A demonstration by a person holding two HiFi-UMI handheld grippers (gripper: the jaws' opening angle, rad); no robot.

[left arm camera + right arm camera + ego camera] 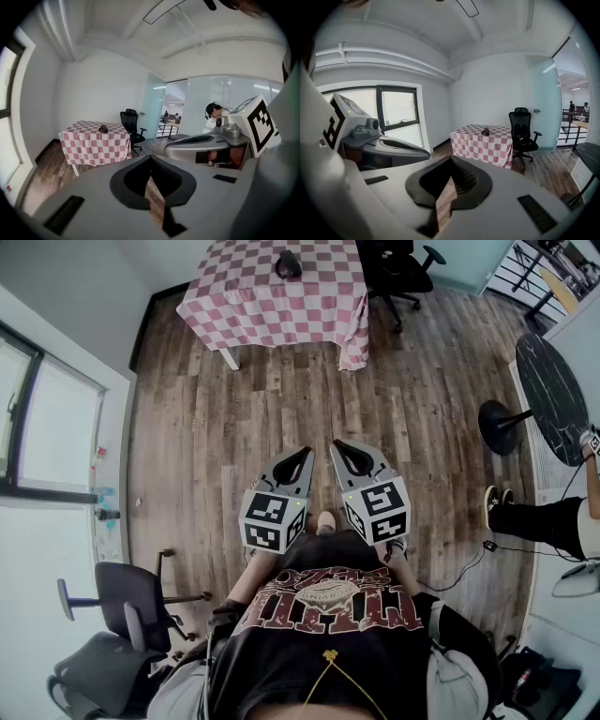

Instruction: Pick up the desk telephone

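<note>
The desk telephone (288,265) is a small dark object on the table with a pink-and-white checked cloth (253,306), far across the wooden floor from me. It also shows as a dark lump on that table in the left gripper view (103,128) and in the right gripper view (485,131). My left gripper (308,452) and right gripper (335,443) are held side by side in front of my body, pointing toward the table. Both are shut with nothing between their jaws (150,158) (451,158).
A black office chair (398,268) stands right of the checked table. A round dark table (553,395) and a seated person (553,521) are at the right, with a cable (469,568) on the floor. Grey chairs (131,601) stand at the lower left by the window.
</note>
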